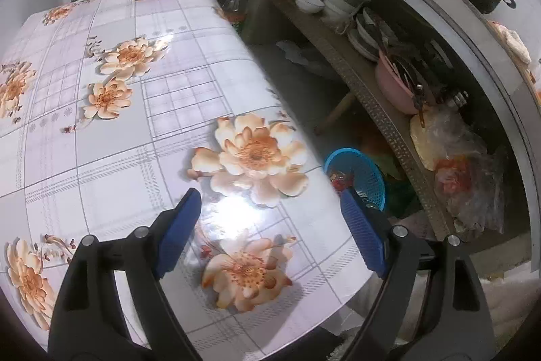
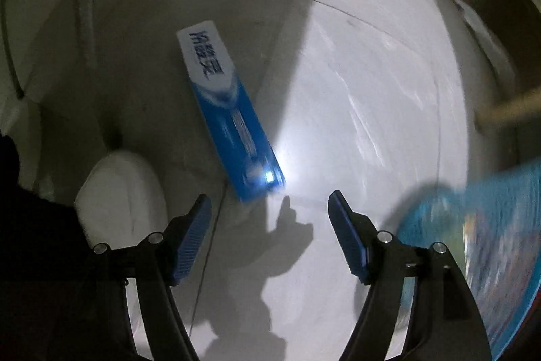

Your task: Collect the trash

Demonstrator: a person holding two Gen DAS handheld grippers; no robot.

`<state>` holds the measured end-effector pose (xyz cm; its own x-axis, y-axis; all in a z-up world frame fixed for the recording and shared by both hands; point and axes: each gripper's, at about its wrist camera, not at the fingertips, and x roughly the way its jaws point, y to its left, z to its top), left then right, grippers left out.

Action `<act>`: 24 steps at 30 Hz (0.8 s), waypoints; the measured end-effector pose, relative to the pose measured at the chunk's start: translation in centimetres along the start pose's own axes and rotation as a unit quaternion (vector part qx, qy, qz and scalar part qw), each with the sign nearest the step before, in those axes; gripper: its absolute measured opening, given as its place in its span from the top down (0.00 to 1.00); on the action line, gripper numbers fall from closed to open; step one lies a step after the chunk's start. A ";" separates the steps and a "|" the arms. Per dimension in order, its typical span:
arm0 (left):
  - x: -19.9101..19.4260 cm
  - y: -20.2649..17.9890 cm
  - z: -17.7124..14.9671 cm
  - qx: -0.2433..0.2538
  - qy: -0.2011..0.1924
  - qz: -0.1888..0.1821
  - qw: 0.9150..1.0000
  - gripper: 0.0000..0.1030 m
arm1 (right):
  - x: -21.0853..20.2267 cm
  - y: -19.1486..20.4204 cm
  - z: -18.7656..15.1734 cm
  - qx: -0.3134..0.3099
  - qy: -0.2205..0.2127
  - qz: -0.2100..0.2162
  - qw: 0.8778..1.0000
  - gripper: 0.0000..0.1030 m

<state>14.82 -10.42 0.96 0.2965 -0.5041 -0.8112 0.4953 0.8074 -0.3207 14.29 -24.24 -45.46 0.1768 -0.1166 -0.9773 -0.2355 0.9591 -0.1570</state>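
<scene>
Lying on pale floor (image 2: pixel 355 97), one blue carton (image 2: pixel 230 114), one blue basket (image 2: pixel 500 242).

The left wrist view looks forward and down between its fingers (image 1: pixel 182 225), close above the flowered worktop (image 1: pixel 101 131), with shelves (image 1: pixel 389 124) at the right of the frame and a blue basket (image 1: pixel 361 175) at centre right. The right wrist view points steeply down at the pale floor (image 2: pixel 355 124), near a blue box (image 2: pixel 230 117) at centre. Both views show the blue basket; in the right wrist view it is a blur at lower right (image 2: pixel 490 242).
</scene>
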 end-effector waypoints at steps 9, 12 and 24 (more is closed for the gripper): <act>1.2 2.3 0.2 -0.014 0.017 0.017 1.000 0.22 | 5.0 2.9 5.4 -0.031 0.048 0.034 0.998 0.32; 1.3 3.0 0.3 -0.018 0.019 0.023 0.999 0.22 | 6.1 3.3 5.7 -0.025 0.063 0.044 0.997 0.35; 1.4 3.6 0.4 -0.022 0.014 0.019 0.999 0.22 | 6.5 1.6 4.5 0.021 0.093 0.068 0.993 0.53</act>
<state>17.35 -8.36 -1.10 0.2906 -0.4637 -0.8369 0.4481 0.8388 -0.3092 19.34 -22.27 -51.41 -0.0338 -0.0264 -0.9991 -0.2043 0.9787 -0.0190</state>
